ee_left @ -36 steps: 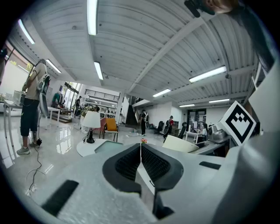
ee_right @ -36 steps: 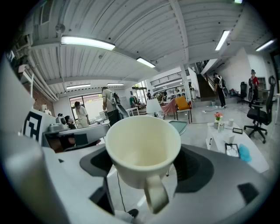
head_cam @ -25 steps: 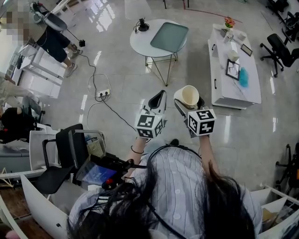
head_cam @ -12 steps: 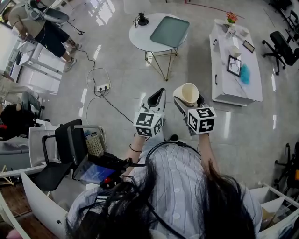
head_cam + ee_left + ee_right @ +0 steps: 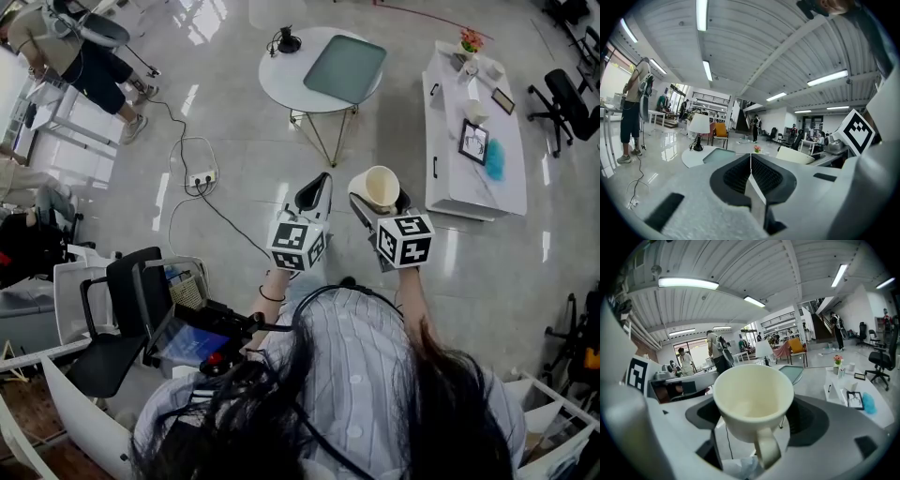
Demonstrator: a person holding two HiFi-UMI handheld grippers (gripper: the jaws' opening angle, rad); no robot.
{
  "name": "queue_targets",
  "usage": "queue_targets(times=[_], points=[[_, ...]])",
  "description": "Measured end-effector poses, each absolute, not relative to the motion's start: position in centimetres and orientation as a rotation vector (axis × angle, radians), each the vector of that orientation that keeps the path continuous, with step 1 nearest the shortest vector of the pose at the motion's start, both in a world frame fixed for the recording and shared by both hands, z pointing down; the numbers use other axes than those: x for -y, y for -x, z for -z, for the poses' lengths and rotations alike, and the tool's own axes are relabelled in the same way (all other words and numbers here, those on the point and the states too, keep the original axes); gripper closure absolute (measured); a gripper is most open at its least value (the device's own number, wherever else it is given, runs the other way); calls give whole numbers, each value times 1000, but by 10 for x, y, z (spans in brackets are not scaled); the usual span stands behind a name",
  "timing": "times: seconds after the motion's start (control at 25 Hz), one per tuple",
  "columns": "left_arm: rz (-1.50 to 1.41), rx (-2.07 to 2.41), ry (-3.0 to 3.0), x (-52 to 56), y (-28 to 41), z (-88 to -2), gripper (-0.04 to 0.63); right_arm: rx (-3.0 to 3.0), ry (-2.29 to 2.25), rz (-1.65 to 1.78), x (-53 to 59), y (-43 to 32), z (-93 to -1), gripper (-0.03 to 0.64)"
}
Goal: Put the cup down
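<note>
A cream cup (image 5: 381, 187) (image 5: 753, 401) with a handle is held upright between the jaws of my right gripper (image 5: 378, 202) (image 5: 754, 418), high above the floor. The cup is empty and its handle points back toward the camera in the right gripper view. My left gripper (image 5: 314, 194) (image 5: 750, 169) hangs just left of it, jaws pressed together with nothing between them. Both are well short of the round white table (image 5: 281, 84) (image 5: 794, 380) that carries a grey-green tray (image 5: 345, 67) (image 5: 723, 154).
A long white bench (image 5: 473, 178) at right holds a picture frame (image 5: 473, 141), a blue item (image 5: 494, 157), small cups and flowers (image 5: 468, 42). A power strip and cable (image 5: 199, 180) lie on the floor. A desk lamp (image 5: 286, 43) stands on the round table. Chairs and people are at left.
The head view has shifted slightly, so the table and bench sit a little higher in it. Both grippers and the cup hold nearly the same position.
</note>
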State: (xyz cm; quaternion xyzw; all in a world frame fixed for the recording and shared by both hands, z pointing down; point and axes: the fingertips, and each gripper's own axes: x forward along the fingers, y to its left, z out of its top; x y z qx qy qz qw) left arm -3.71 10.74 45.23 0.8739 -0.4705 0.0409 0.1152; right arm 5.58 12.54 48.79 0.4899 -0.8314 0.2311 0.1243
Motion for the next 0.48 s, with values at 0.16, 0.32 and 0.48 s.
queue_targets(times=[0.16,0.32,0.48], points=[[-122,1376,-2552,-68,46,-455,577,2409,-1419,-684,-90,-47,-493,209],[-127,1365,-2549,-25,57,-453,577,2393,-1426,-703,-54,-40,-493,209],[-136,1329,-2557,14,60,-453,577,2372,-1445,-720,-19,-36,-494,209]])
